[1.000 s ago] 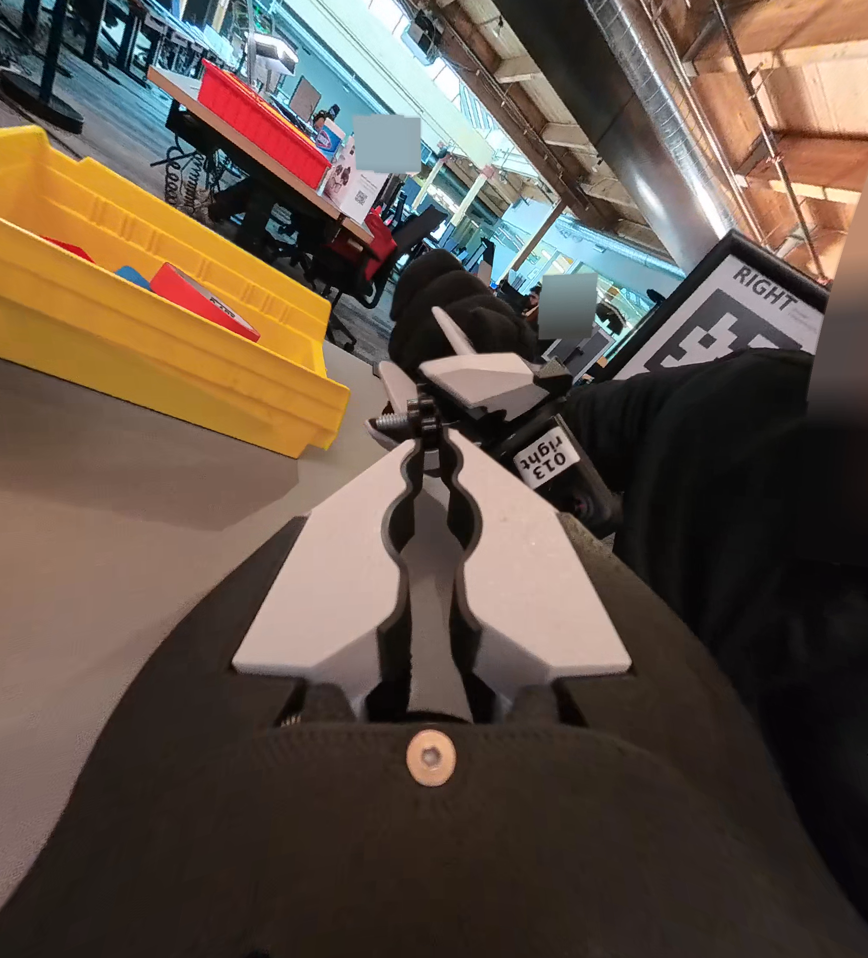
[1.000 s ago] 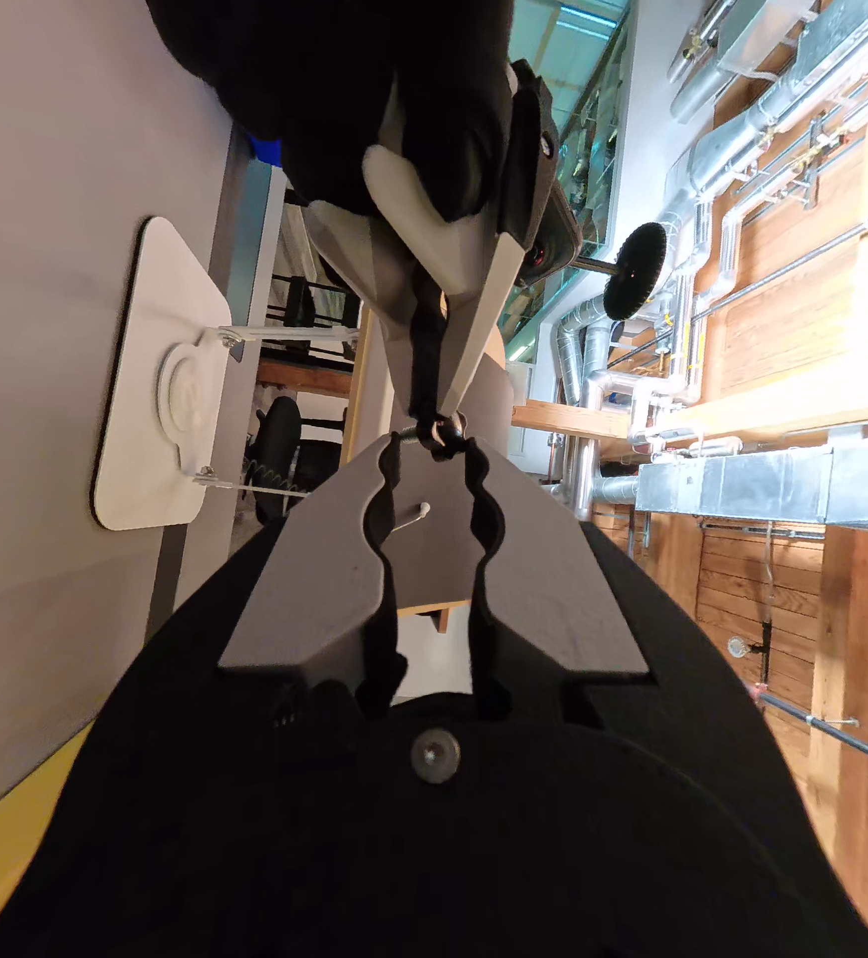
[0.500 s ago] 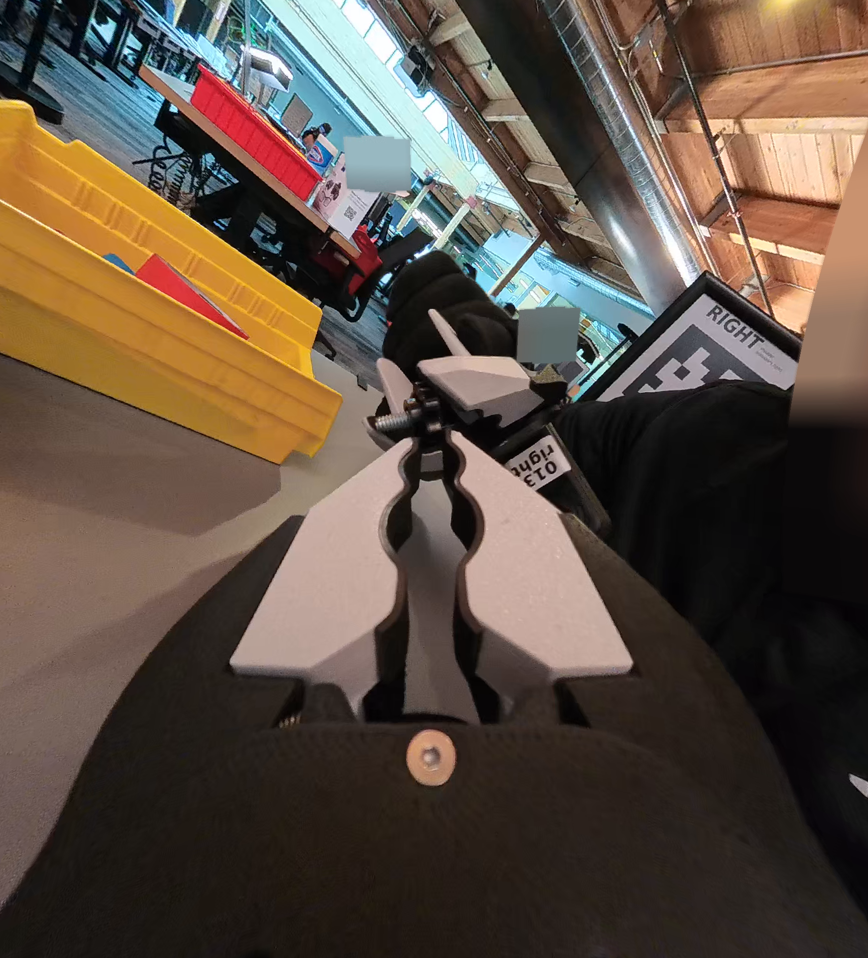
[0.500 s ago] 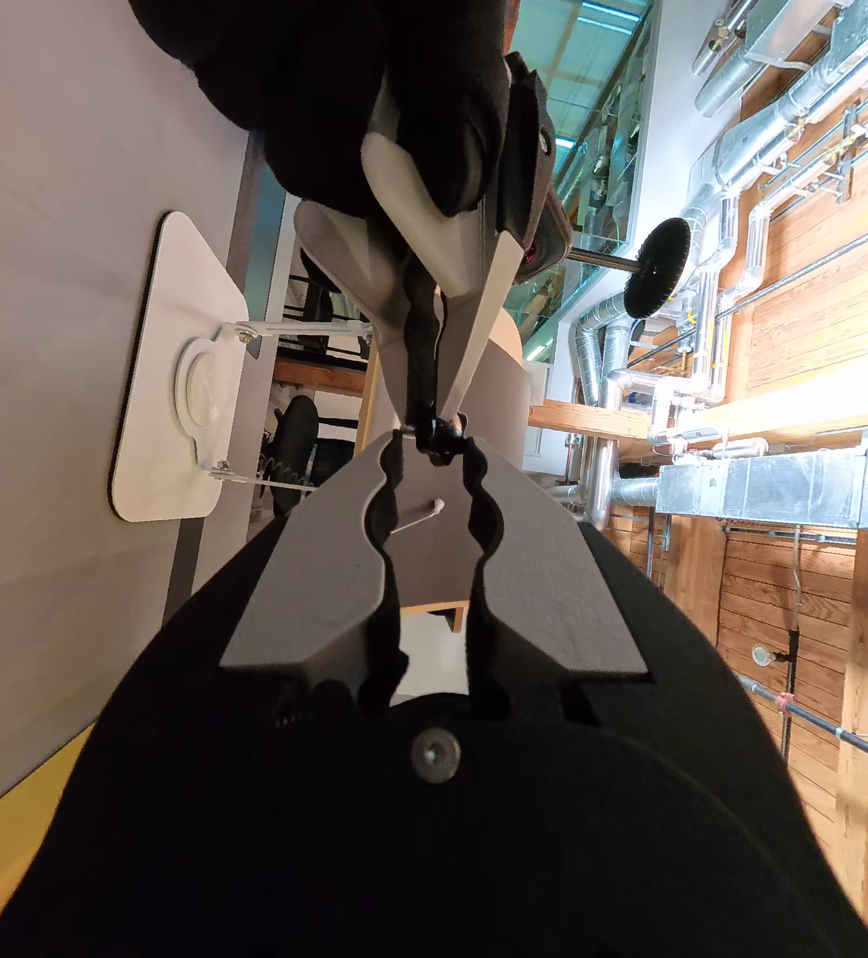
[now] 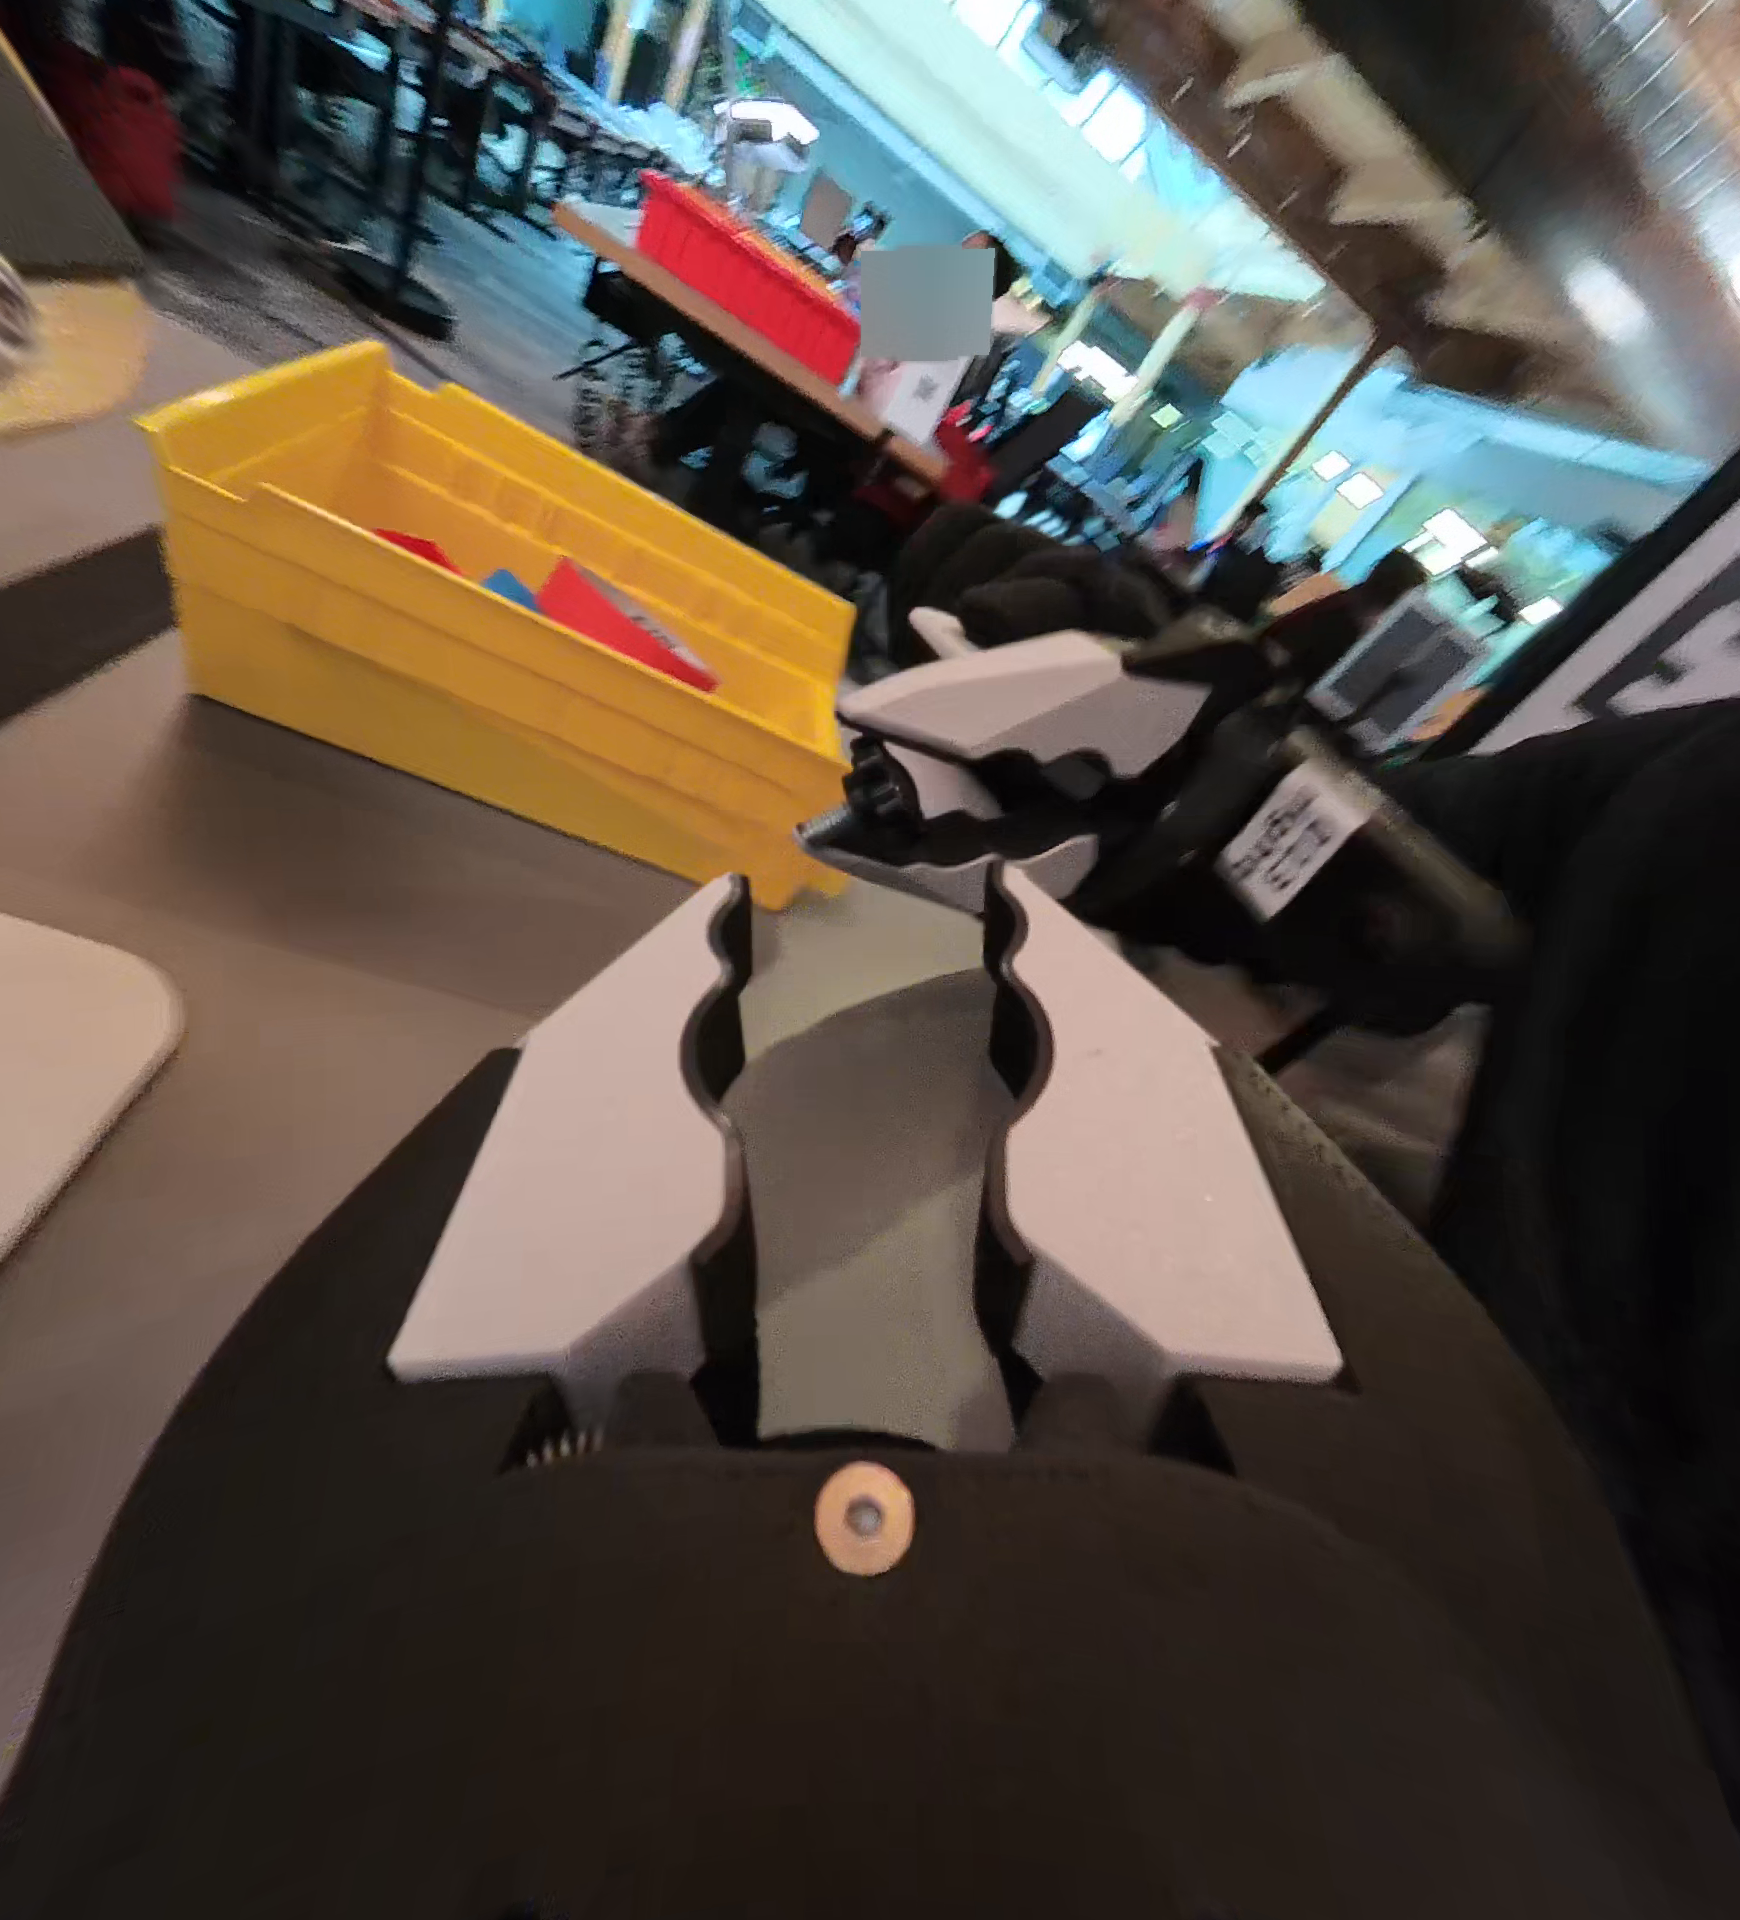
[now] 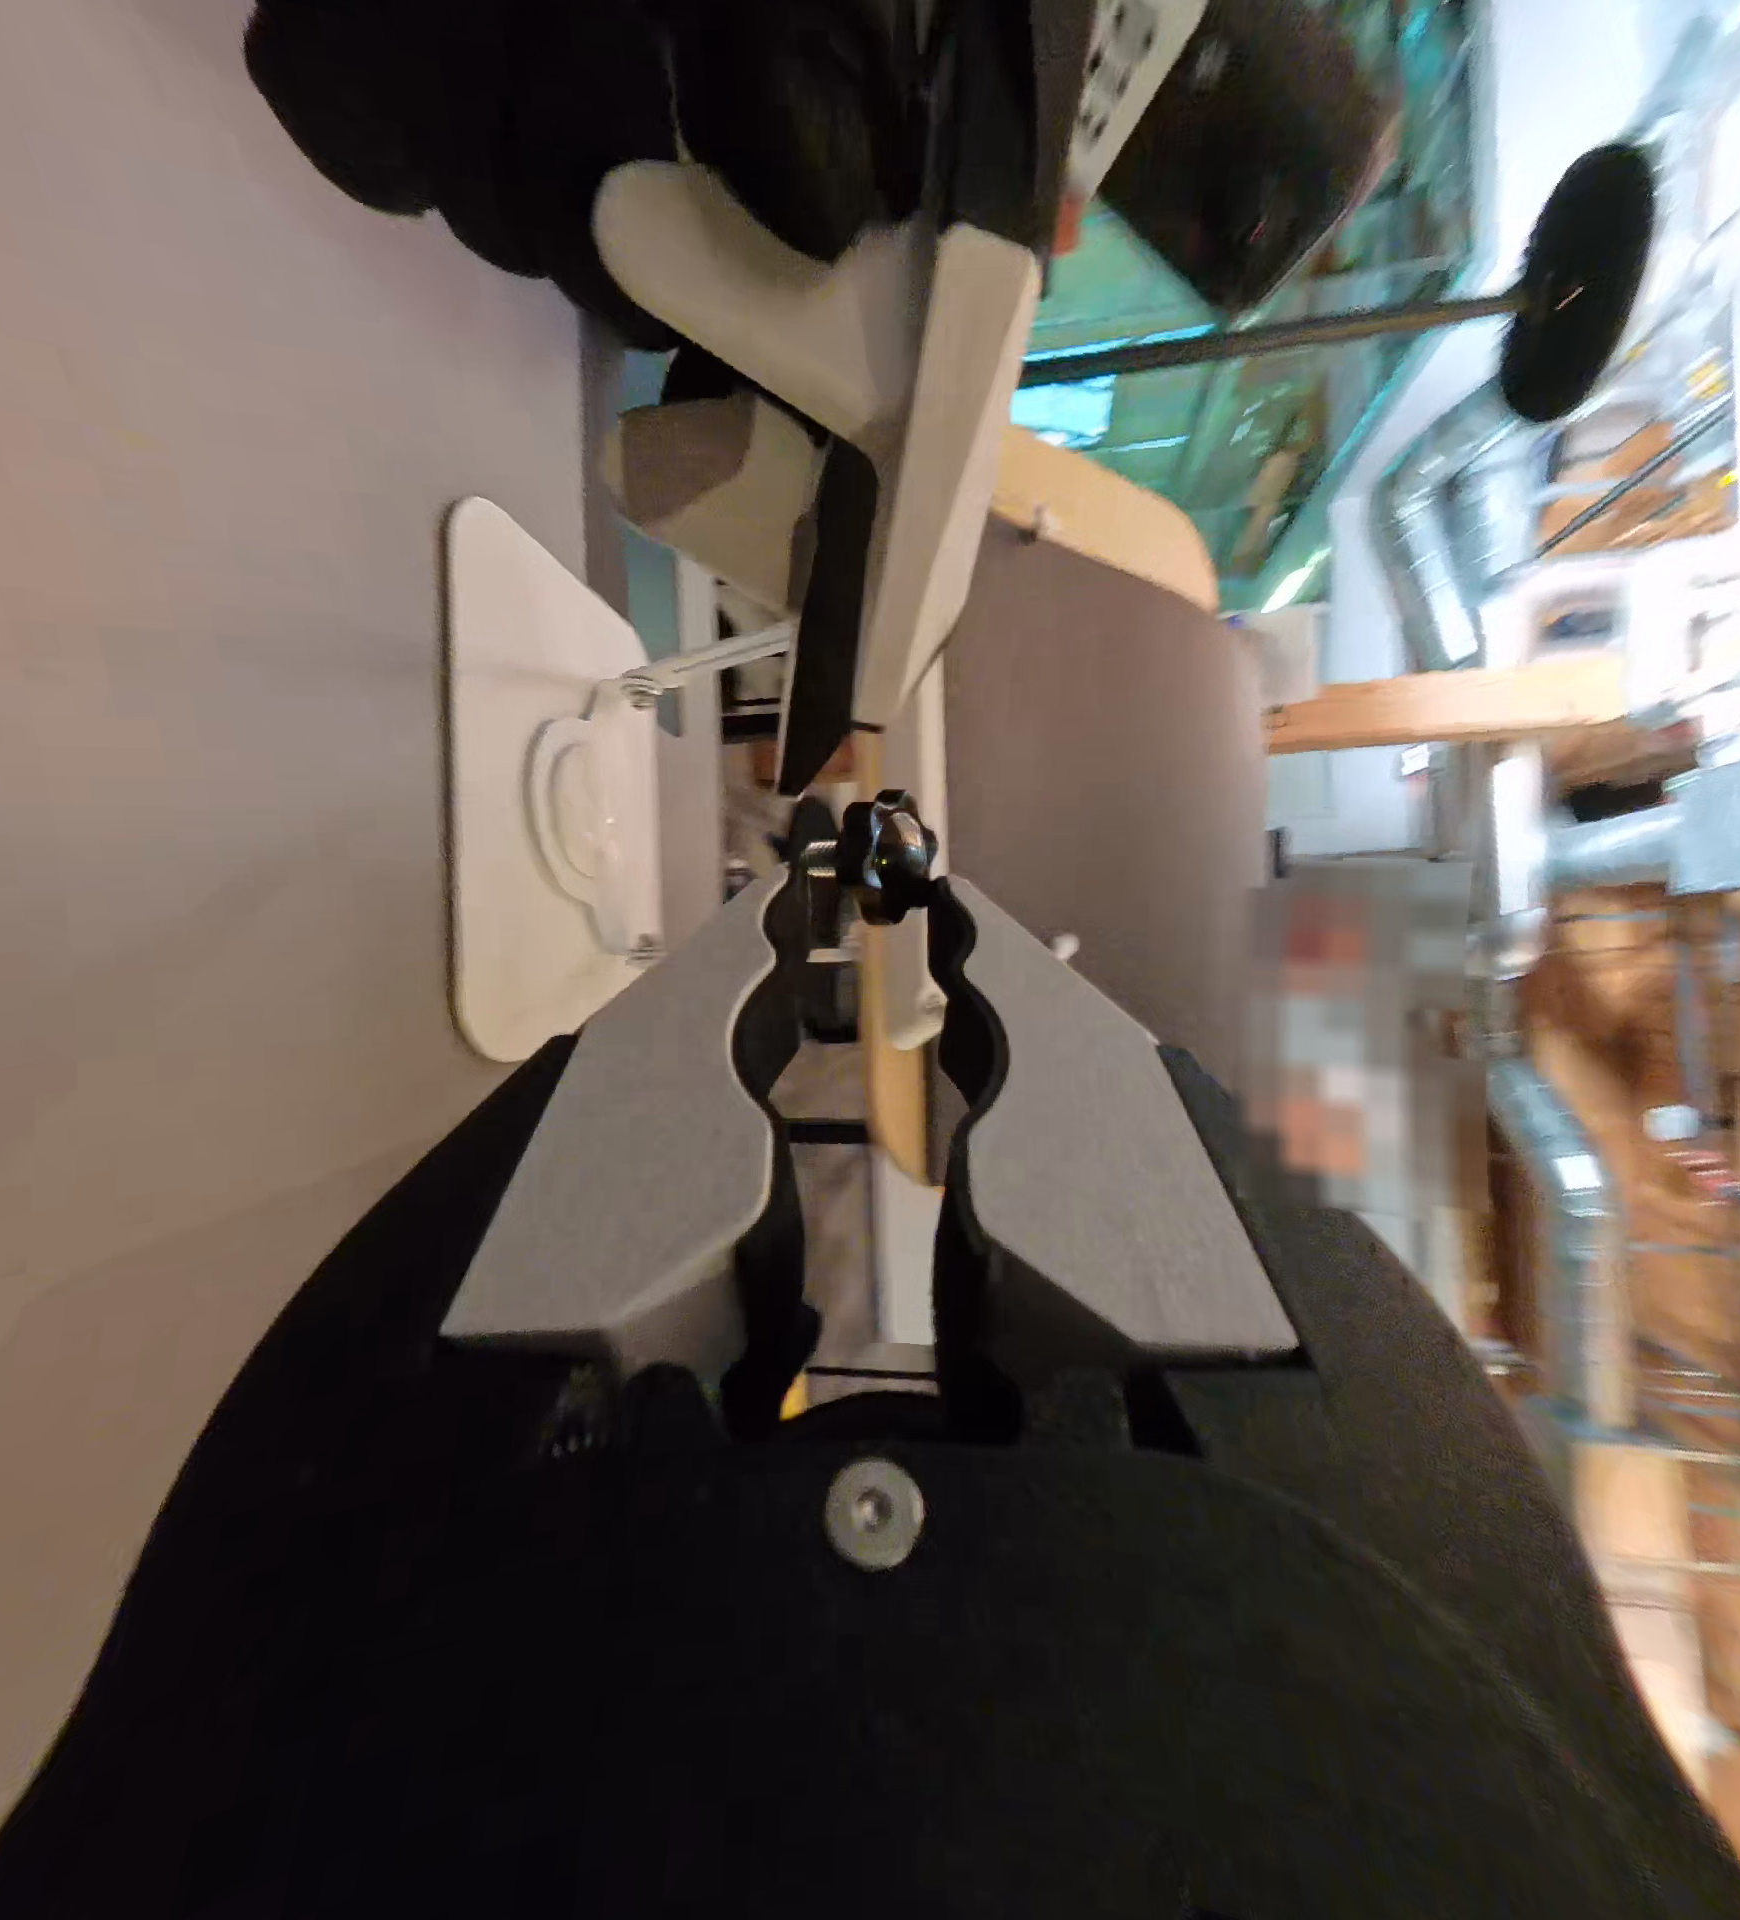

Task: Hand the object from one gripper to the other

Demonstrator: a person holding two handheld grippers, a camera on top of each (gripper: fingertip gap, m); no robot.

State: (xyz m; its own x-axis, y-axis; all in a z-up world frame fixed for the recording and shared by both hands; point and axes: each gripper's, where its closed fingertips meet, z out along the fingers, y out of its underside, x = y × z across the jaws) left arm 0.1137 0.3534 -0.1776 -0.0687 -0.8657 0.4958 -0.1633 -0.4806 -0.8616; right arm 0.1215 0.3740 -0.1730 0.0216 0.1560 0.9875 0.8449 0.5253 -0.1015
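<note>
Left gripper (image 5: 861, 894): fingers spread wide, nothing between them, lower centre of the left wrist view.
Right gripper (image 6: 861, 883): tips clamped on the black knob screw (image 6: 881, 854).
Knob screw: centre frame, just clear of the left gripper's tips.
Yellow bin (image 5: 450, 665): upper left, on the grey table (image 5: 253, 894).

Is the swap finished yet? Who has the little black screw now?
Nearly done. The right gripper pinches the black knob screw at its tips, and the left gripper is open and empty. What looks left is moving the two grippers apart, since they sit close together.
</note>
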